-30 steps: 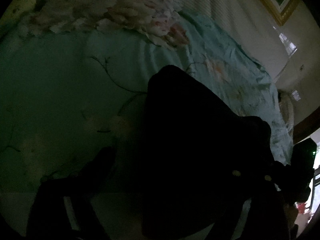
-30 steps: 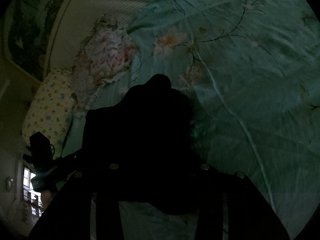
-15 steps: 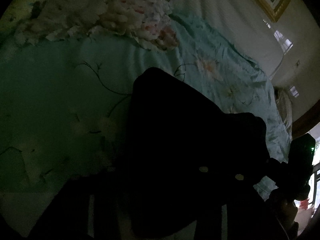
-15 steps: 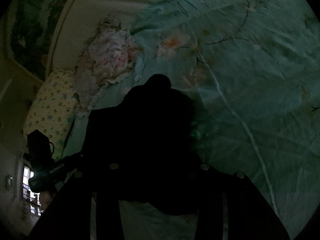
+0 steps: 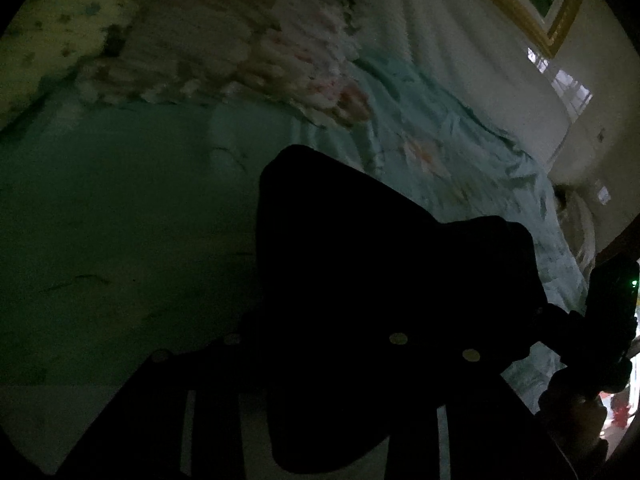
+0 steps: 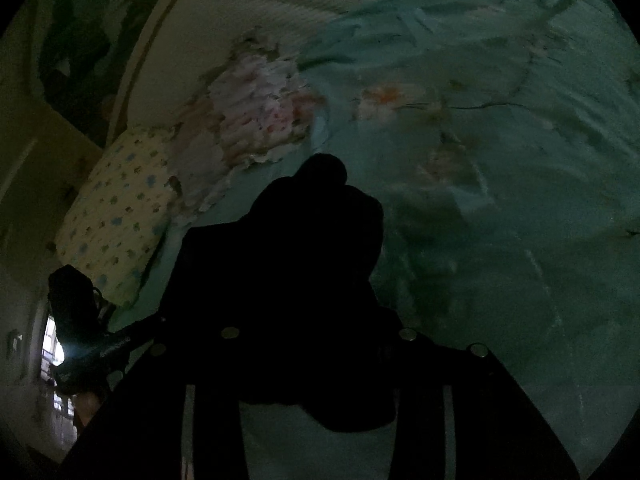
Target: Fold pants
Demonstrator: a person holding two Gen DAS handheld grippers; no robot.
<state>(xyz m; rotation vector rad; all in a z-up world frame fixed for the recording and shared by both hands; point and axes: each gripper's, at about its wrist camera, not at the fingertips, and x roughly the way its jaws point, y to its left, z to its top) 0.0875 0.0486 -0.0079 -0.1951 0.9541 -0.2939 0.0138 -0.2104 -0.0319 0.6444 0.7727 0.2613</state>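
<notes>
Dim light is filling the room, and everything is looking murky. A bed [image 6: 520, 240] is taking up most of both views, wearing a teal sheet [image 5: 120, 200] printed with flowers and thin branches. A frilly floral blanket [image 5: 280, 60] is lying bunched near the headboard [image 6: 280, 20], just beside a yellow spotted pillow [image 6: 116, 216]. A gold-framed picture [image 5: 536, 8] is hanging on the pale wall [image 5: 608, 92]. Daylight is coming through a window [image 6: 50, 344] at the left edge of the right view.
</notes>
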